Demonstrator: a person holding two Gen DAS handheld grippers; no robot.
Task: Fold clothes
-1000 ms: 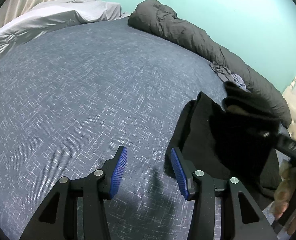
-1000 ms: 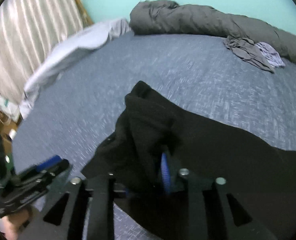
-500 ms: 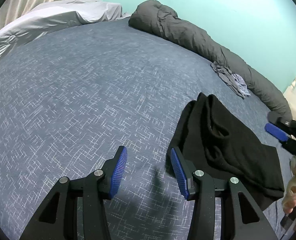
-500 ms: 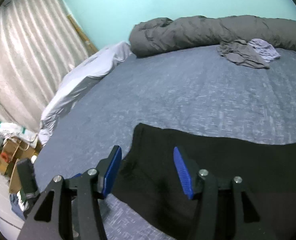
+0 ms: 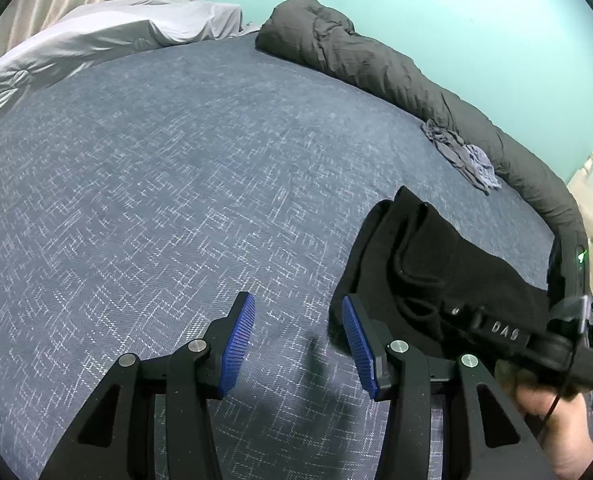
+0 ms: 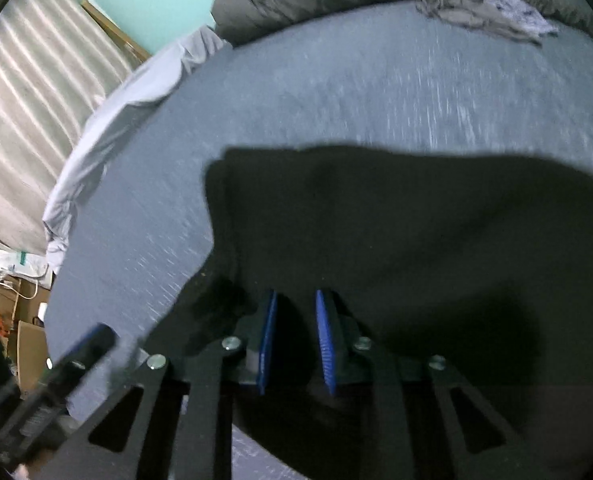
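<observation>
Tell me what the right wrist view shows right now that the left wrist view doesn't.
Only the right wrist view shows the right gripper from behind: its jaws are closing at the near edge of the black garment, with dark cloth between the blue pads. It also shows cardboard boxes off the bed.

Only the left wrist view shows the left gripper open over bare bedspread, holding nothing, and the hand carrying the right gripper.

Both show the garment, the rolled grey duvet and the small crumpled clothes.

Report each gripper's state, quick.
Left gripper: open, empty, over the bedspread.
Right gripper: closing; black garment between its jaws.
</observation>
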